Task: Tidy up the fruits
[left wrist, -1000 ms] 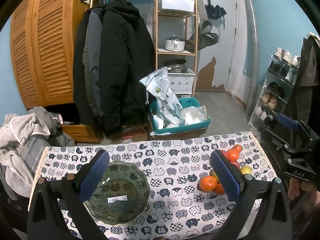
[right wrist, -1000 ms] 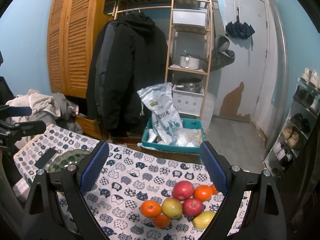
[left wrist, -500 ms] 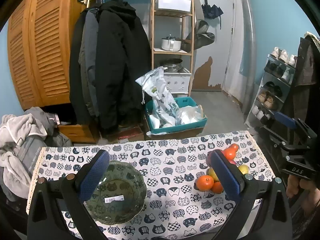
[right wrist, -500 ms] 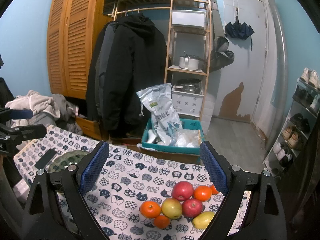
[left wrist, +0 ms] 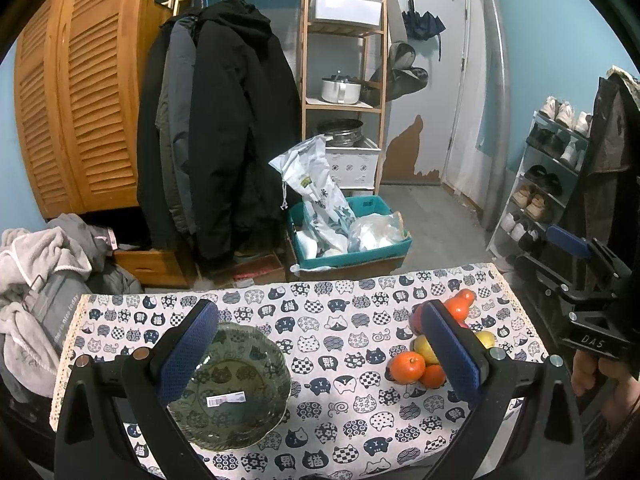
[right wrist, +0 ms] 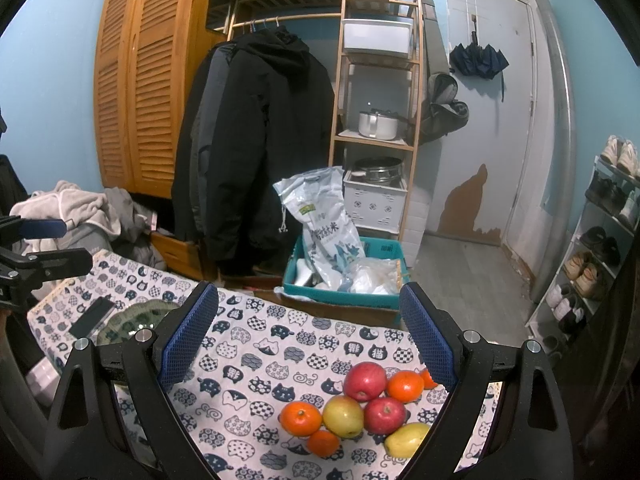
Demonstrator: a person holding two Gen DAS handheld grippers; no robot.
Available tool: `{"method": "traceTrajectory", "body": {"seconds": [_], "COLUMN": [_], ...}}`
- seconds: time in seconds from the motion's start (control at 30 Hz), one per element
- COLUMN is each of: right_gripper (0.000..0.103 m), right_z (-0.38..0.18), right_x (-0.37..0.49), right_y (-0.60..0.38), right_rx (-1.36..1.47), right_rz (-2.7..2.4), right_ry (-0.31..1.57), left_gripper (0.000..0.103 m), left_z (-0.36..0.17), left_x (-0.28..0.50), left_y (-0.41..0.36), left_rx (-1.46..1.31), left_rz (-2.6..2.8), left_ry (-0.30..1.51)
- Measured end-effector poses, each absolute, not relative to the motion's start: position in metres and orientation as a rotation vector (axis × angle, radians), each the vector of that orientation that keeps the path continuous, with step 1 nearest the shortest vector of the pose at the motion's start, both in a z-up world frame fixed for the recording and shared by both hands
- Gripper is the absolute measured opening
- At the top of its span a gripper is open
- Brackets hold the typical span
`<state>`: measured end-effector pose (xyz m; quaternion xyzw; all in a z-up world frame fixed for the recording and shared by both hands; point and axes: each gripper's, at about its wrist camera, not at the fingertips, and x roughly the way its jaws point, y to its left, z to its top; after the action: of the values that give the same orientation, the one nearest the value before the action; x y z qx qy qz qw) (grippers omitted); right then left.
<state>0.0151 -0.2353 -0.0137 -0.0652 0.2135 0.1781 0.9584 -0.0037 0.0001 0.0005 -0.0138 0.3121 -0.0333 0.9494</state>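
Note:
A green glass bowl [left wrist: 234,388] with a white label sits empty at the left of the cat-print tablecloth [left wrist: 320,312]. A pile of fruit lies at the right: oranges [right wrist: 300,417], two red apples [right wrist: 365,380], a yellow-green apple [right wrist: 343,416] and a lemon [right wrist: 406,438]. In the left wrist view the same pile [left wrist: 408,366] lies partly behind my right finger. My left gripper [left wrist: 320,348] hovers open over the cloth, between bowl and fruit. My right gripper [right wrist: 308,328] is open above the fruit, holding nothing.
A dark phone [right wrist: 91,316] lies by the bowl's [right wrist: 136,318] far side. Beyond the table stand a teal crate [left wrist: 348,240] with bags, hanging coats [left wrist: 216,140], a wooden shelf [left wrist: 344,80] and a shoe rack [left wrist: 548,184]. A clothes heap [left wrist: 40,272] lies left.
The left gripper has drawn back and risen slightly, so bowl and fruit sit a little lower and farther in its view. The right gripper has barely moved.

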Motion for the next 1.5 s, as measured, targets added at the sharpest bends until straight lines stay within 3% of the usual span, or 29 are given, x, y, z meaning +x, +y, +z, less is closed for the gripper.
{"method": "traceTrajectory", "body": {"seconds": [0.97,1.5], "right_gripper": [0.09,0.09], "right_z": [-0.013,-0.054], "right_x": [0.02,0.043], "right_y": [-0.253,-0.302], "right_rx": [-0.113,-0.101], "right_rz": [0.314,0.174], "right_ry": [0.444,0.572], "left_gripper": [0.102,0.102], "left_z": [-0.009,-0.066], "left_x": [0.007,0.047], "left_y": [-0.012,-0.051], "left_rx": [-0.027,-0.022], "left_rz": [-0.115,-0.199], "left_ry": [0.645,0.806]}}
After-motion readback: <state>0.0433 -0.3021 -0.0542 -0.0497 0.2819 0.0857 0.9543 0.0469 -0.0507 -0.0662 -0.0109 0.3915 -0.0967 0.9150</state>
